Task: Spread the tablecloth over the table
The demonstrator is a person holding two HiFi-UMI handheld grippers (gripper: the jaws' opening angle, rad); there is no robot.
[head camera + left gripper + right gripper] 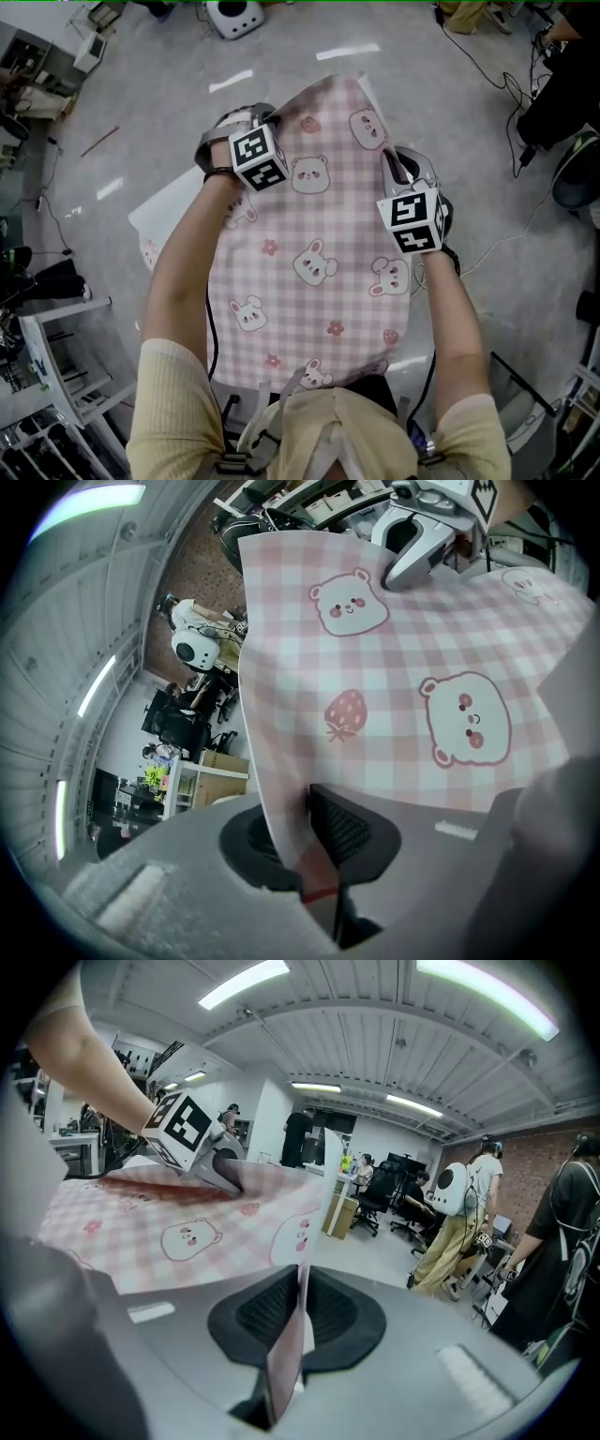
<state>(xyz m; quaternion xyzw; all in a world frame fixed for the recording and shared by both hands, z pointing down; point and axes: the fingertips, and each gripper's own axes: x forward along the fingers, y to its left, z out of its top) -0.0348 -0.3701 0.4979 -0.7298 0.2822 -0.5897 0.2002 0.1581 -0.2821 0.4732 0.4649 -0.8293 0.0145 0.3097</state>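
Observation:
A pink checked tablecloth (309, 253) printed with bears and rabbits hangs stretched between my two grippers above a white table (169, 202). My left gripper (242, 127) holds the cloth's far left corner. In the left gripper view the cloth's edge (281, 789) is pinched between the dark pads of my left gripper (314, 860). My right gripper (401, 173) grips the far right edge. In the right gripper view the hem stands upright, clamped in my right gripper (292, 1335). Each gripper shows in the other's view, the right gripper (422, 536) and the left gripper (217, 1166).
Grey floor surrounds the table, with cables (506, 84) at the right and shelving (47, 375) at the lower left. A white rounded device (232, 14) sits at the far edge. Several people (464, 1213) and office chairs (380, 1194) stand beyond the table.

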